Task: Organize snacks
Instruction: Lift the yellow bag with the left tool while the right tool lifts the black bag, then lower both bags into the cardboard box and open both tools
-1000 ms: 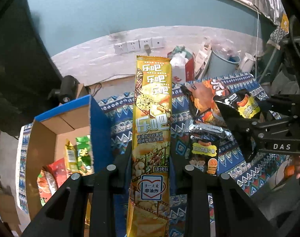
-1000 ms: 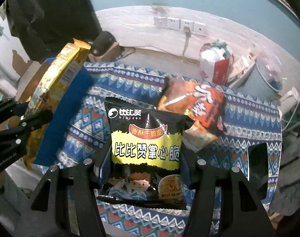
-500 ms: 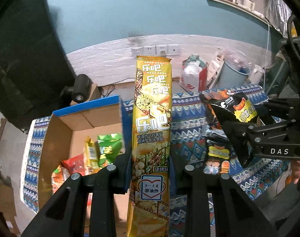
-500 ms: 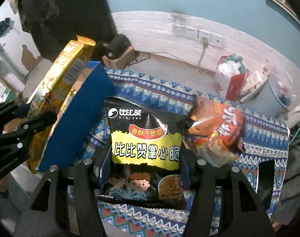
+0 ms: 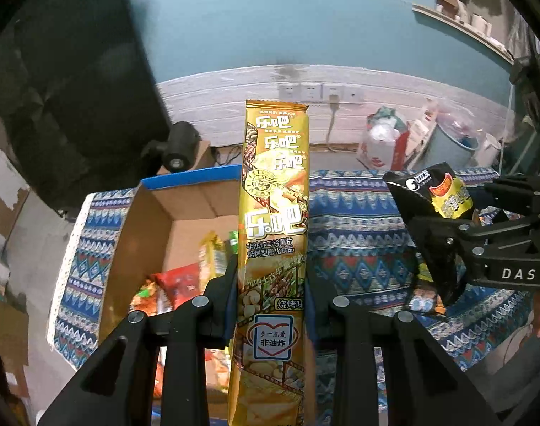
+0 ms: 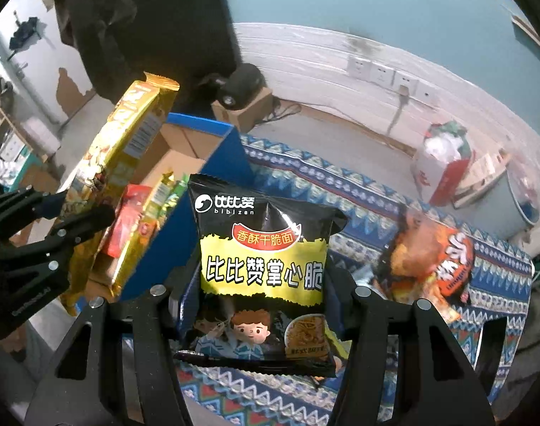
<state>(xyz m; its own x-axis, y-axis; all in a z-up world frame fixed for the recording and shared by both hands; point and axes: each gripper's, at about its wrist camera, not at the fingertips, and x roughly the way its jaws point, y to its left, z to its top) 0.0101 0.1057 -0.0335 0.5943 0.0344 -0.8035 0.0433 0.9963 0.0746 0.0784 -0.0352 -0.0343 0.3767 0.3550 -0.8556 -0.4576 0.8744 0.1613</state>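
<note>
The left gripper (image 5: 271, 284) is closed on a long golden potato-chip pack (image 5: 275, 234), which stands upright between its two black fingers (image 5: 222, 294) and rises high above them, with its top seal in front of the white wall panel. Behind and to the left of this pack there is an open cardboard box with blue outer walls (image 5: 184, 179); it sits on the left part of a table covered by a blue patterned cloth (image 5: 358, 234). Inside the box several snack packets (image 5: 179, 284) stand or lean together, red, yellow and green ones. The right gripper (image 6: 263, 284) is closed on a black noodle-snack bag (image 6: 264, 266) with a yellow band and a cartoon boy; the bag is held flat between the fingers, facing the camera, above the cloth and just to the right of the blue wall of the box. In the left wrist view the same bag shows at the right side, held in the air over the cloth, well apart from the golden pack. In the right wrist view the golden pack leans at the left, over the open box. On the cloth to the right lies an orange snack bag (image 6: 433, 259), a little blurred. Farther back, on the floor beside the wall, there are a red and white bag (image 6: 444, 167) and wall sockets (image 5: 311, 91) with one plug in them.
</note>
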